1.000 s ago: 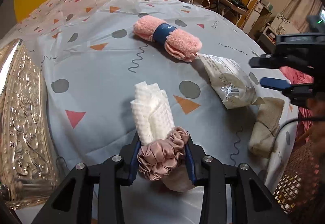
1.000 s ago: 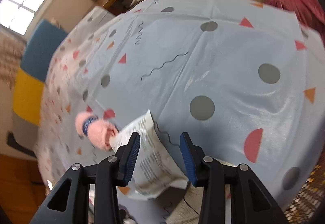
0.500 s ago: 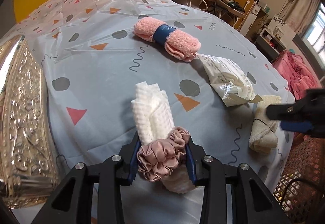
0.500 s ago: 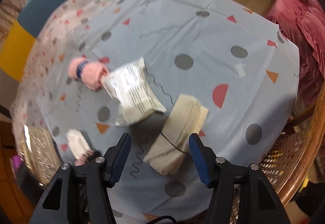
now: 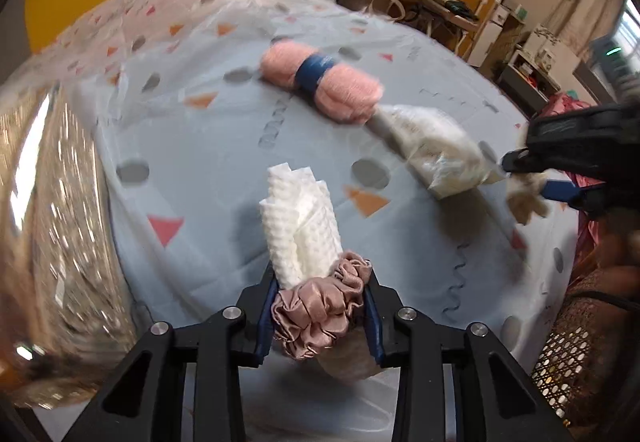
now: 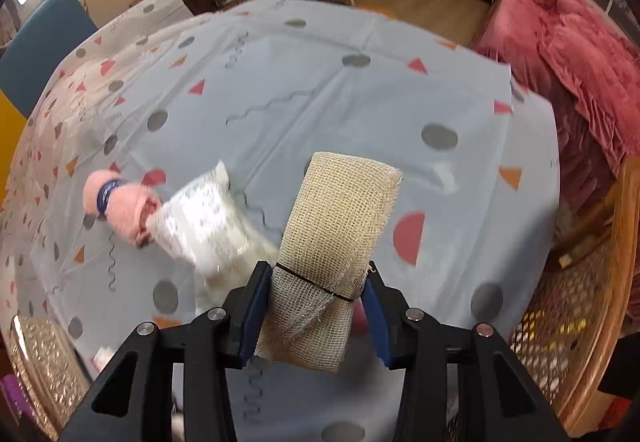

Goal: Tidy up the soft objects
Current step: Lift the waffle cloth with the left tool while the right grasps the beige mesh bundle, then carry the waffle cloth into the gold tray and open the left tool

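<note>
While the left gripper (image 5: 320,316) is clenching the white waffle cloth (image 5: 300,226) at its satin scrunchie (image 5: 320,312), just short of the pink towel roll (image 5: 320,83), the right gripper (image 6: 312,312) is pinching the burlap roll (image 6: 332,242) at its black band; both are looking light, squashy, best held mid-bundle

Bare tablecloth (image 6: 360,109) stretches wide beyond the burlap roll (image 6: 332,238), open to the far edge. Leftward the way is blocked: the plastic packet (image 6: 204,226) touches the pink towel roll (image 6: 120,201), forming one barrier. A wicker basket (image 6: 572,326) hems the right edge.
</note>
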The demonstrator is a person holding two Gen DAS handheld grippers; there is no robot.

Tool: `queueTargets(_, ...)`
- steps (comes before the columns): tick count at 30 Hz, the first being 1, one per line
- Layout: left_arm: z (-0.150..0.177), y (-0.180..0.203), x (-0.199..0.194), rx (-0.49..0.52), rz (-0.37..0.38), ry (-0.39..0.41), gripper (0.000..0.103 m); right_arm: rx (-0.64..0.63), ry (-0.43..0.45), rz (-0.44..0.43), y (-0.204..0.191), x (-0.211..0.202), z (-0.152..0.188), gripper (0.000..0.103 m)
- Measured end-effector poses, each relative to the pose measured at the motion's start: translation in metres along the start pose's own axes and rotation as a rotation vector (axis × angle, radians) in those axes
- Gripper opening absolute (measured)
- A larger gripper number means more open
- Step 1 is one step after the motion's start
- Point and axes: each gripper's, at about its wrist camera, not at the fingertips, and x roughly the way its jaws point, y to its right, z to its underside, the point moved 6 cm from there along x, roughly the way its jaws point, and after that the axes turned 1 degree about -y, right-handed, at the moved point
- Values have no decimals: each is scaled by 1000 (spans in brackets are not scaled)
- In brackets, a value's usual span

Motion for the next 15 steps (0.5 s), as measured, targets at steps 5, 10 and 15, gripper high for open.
queueTargets(5, -45, -3, -28, -45, 27, 69, 37, 48, -55, 16, 16, 32, -2, 45)
queueTargets(10, -101, -44, -74, -165, 43, 174, 37, 44, -74, -59, 12, 30, -2, 46)
queueTargets(15, -135, -130, -130, -289, -45, 294, 37, 31, -77, -62, 15, 28, -1, 46)
